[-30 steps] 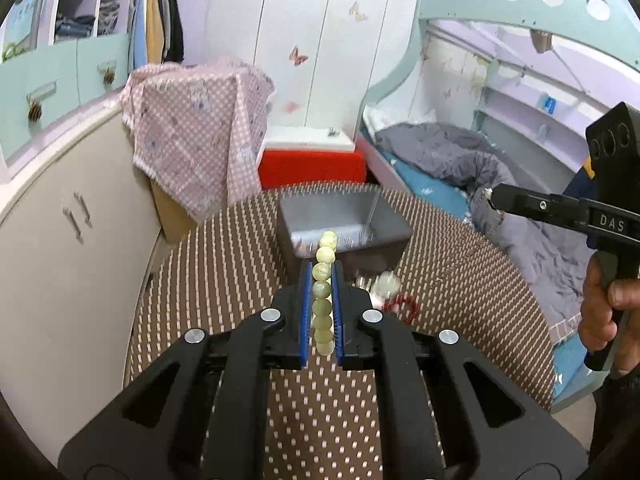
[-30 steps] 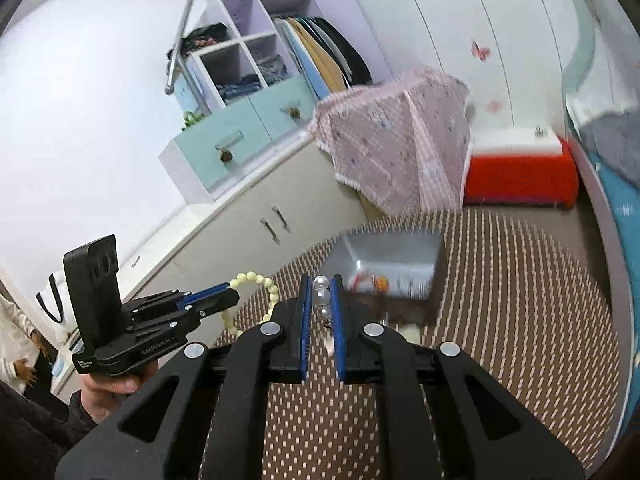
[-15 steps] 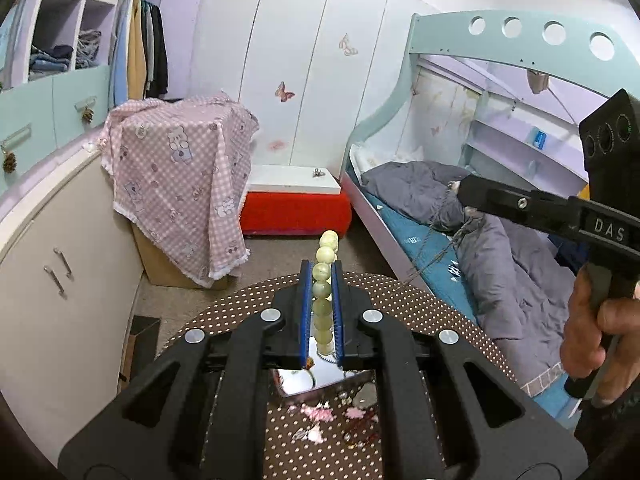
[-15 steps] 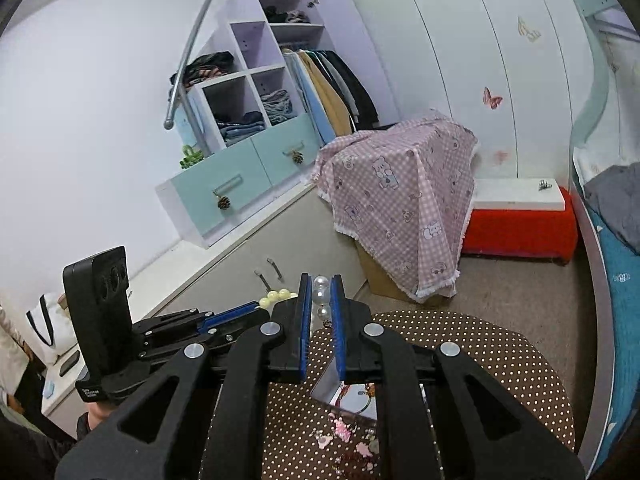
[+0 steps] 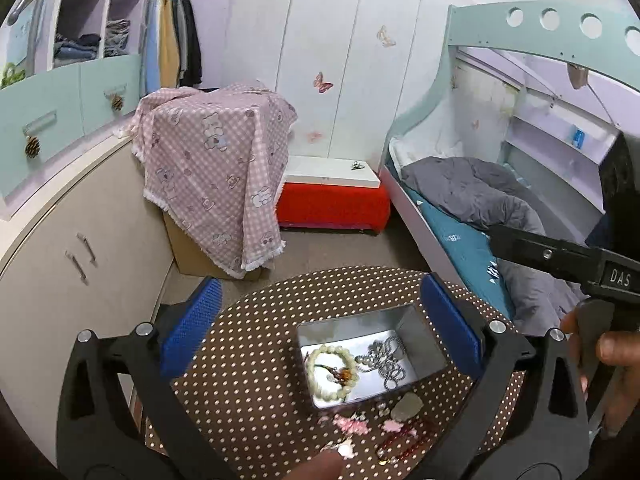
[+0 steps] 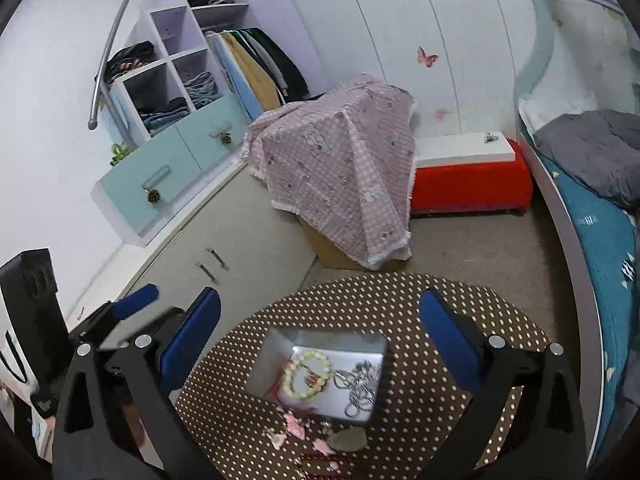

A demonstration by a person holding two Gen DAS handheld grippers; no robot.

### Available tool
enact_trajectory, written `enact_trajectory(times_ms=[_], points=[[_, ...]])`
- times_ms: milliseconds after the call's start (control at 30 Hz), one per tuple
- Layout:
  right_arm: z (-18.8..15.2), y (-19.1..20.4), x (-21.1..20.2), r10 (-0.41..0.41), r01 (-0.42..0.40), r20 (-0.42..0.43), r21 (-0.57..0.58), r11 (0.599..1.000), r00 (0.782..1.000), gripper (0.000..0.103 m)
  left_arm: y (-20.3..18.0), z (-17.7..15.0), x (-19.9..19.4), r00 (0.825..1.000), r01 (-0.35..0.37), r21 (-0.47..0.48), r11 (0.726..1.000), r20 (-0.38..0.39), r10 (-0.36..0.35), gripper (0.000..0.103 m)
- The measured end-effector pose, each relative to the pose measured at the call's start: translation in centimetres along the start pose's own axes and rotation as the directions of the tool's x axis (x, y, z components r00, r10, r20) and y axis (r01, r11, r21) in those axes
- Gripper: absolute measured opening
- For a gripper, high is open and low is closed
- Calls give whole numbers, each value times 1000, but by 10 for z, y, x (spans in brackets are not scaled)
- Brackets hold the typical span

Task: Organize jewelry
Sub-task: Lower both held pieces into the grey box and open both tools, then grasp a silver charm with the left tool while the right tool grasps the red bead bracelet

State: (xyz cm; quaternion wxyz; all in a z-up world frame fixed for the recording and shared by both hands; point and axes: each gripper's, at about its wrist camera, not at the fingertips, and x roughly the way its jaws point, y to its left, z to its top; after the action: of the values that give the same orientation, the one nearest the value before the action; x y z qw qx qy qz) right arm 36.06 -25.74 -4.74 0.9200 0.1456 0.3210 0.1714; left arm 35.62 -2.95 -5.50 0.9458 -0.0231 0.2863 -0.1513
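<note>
A metal tin sits on the round brown dotted table. Inside it lie a pale green bead bracelet and a silver chain with pearls. My left gripper is open and empty, held above the tin. My right gripper is open and empty above the tin too. The right gripper's body shows at the right of the left wrist view; the left gripper's shows at the left of the right wrist view.
Loose pink flower pieces, a pale stone and a red bracelet lie on the table in front of the tin. Beyond are a pink-cloth-covered box, a red bench, a bed and cabinets.
Both grippers have opened. The green bead bracelet left my left gripper and the pearl chain left my right gripper; both now lie in the tin. Both grippers sit higher, looking down.
</note>
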Motion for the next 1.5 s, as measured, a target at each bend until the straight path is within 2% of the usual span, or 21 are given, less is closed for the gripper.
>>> enact_trajectory(times_ms=[367, 633, 833, 1200, 1500], points=[[-32, 1, -40, -92, 94, 85, -19, 995, 992, 96, 27, -31, -39, 993, -112, -42, 993, 38, 114, 97], [-60, 4, -64, -172, 178, 113, -43, 983, 979, 96, 25, -61, -56, 989, -142, -20, 990, 36, 142, 97], [-88, -2, -67, -210, 214, 75, -43, 976, 975, 96, 18, -90, -51, 991, -134, 8, 991, -16, 134, 97], [-127, -12, -55, -237, 236, -14, -43, 971, 971, 96, 3, -122, -33, 990, -105, 62, 993, -91, 110, 97], [-151, -18, -39, -231, 228, -87, -42, 973, 969, 96, -6, -153, 11, 971, -86, 114, 990, -211, 108, 97]])
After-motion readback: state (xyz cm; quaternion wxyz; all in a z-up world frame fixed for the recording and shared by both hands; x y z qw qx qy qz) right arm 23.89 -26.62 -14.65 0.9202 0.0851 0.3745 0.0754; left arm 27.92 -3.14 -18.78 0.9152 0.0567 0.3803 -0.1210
